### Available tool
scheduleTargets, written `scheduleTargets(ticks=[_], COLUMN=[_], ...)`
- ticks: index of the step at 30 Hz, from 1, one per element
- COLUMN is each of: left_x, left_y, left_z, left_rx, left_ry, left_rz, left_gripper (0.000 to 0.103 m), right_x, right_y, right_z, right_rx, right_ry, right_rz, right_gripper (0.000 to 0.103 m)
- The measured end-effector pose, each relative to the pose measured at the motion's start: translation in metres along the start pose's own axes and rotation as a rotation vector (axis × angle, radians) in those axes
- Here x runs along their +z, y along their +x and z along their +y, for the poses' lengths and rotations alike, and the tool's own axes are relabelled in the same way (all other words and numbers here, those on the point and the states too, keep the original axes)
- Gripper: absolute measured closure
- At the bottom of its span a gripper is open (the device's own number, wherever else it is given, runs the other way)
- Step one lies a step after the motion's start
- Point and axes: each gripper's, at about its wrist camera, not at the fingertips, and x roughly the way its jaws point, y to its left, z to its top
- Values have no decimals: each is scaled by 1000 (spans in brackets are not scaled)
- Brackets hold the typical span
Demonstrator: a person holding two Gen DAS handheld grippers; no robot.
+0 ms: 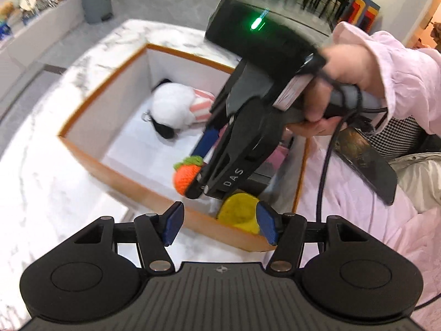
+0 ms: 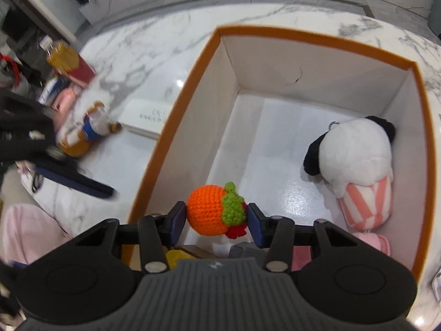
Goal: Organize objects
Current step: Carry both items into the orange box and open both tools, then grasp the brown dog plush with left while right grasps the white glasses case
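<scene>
An orange-rimmed white box (image 2: 317,34) stands on the marble table; it also shows in the left wrist view (image 1: 110,176). My right gripper (image 2: 216,219) is shut on an orange crocheted fruit (image 2: 206,209) with a green top, held over the box's near end; the fruit also shows in the left wrist view (image 1: 186,176). A white and black plush toy (image 2: 355,160) with a pink striped base lies inside the box, as the left wrist view (image 1: 176,104) shows too. My left gripper (image 1: 220,224) is open and empty above the box's near rim, by a yellow object (image 1: 239,211).
A brown and blue plush toy (image 2: 85,129), a white flat box (image 2: 146,115) and a bottle (image 2: 59,53) lie on the table left of the box. Pink items (image 2: 372,244) sit at the box's near corner. A dark phone (image 1: 363,160) lies on pink cloth.
</scene>
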Motion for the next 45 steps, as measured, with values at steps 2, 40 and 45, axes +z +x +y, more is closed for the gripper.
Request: scheduleTargets(ticks=[2,40,45], left_x=[-5,-139,-162], left_y=[-1,-79,-76], left_z=[2,48,66], left_rx=[25,409,464], left_ry=[-10,-322,-339], left_rz=[-11,-18,36], left_gripper=[35,21,19], right_x=[4,27,43], right_y=[10,-57,-49], right_z=[3,81,114], right_rx=[-24,-115,-124], right_ry=[-14,-322,-457], right_rz=[43,11,-30], right_gripper=[53,45,44])
